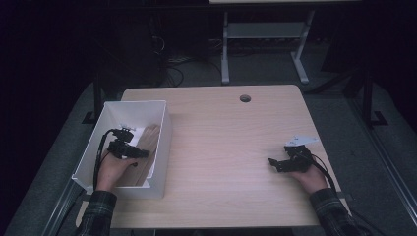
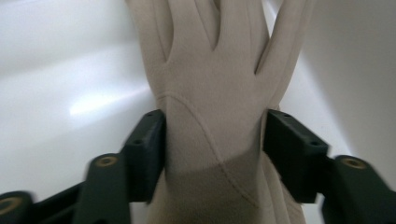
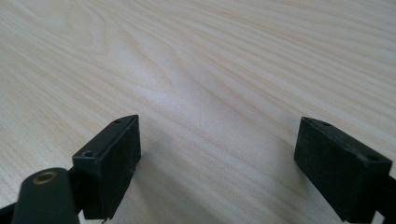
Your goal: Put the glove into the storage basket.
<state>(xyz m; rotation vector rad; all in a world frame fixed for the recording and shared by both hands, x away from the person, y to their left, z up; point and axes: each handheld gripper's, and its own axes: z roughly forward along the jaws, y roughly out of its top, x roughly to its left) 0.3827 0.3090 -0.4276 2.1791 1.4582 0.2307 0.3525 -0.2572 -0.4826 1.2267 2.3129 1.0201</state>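
A beige glove (image 1: 147, 142) lies flat in the white box (image 1: 164, 128) at the table's left edge, fingers pointing away. My left gripper (image 1: 141, 153) is down inside the box. In the left gripper view the glove (image 2: 215, 84) runs between the jaws of the left gripper (image 2: 215, 149); the pads (image 2: 149, 149) stand at its two edges and the fabric looks flat, not pinched. My right gripper (image 1: 273, 163) rests low on the table at the right, and the right gripper (image 3: 217, 163) stands wide open over bare wood with nothing between its pads (image 3: 116, 163).
The light wooden table (image 1: 231, 147) has a round cable hole (image 1: 245, 98) near its far edge. The box's white walls (image 2: 56, 70) close in around the left gripper. Desk legs and cables stand on the dark floor beyond the table.
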